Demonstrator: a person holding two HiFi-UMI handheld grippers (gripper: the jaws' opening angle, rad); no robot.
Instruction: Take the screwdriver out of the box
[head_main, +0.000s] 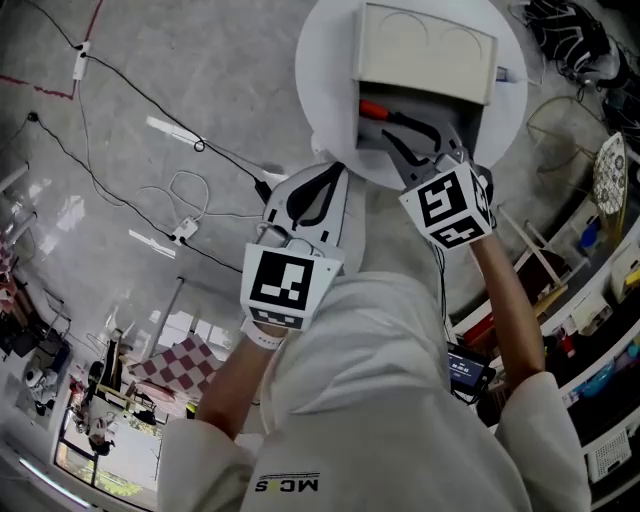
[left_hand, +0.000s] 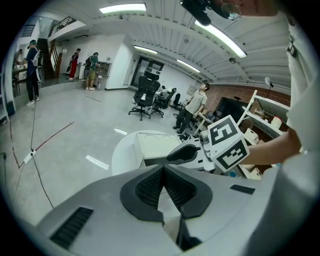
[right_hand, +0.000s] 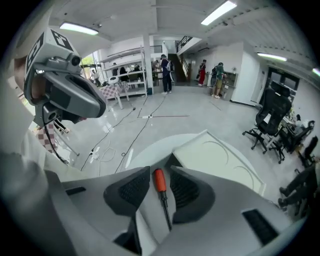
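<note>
The person's white coat (head_main: 380, 400) fills the near foreground of the head view, and both arms reach forward from it. The right gripper (right_hand: 159, 169) is pushed into the open front of the box (head_main: 425, 40), which sits on a round white table (head_main: 318, 70). Its jaws stand apart, and the screwdriver (right_hand: 160, 182) lies between them inside the box. The red handle sits level with the ribbed pads (right_hand: 131, 190), with a narrow gap on each side. The dark shaft runs back toward the gripper's body. Nothing is clamped yet. The left gripper (left_hand: 163, 169) hangs near the table's edge, off the right gripper's left side. Its jaws are together with nothing between them, and the box lies ahead of them.

The step in hand looks like the grasp. To do it well, I would close on the red handle rather than the thin shaft, since the handle is thicker and gives the pads more to bite on. The handle seems roughly centred, so an even, unhurried squeeze should keep it from rolling or being shoved sideways. The box's top lies just ahead of and above the jaws, so the draw-out probably wants to go straight back along the jaw line, kept level, before any lifting. If the box slides during the pull, the left gripper could steady it.
</note>
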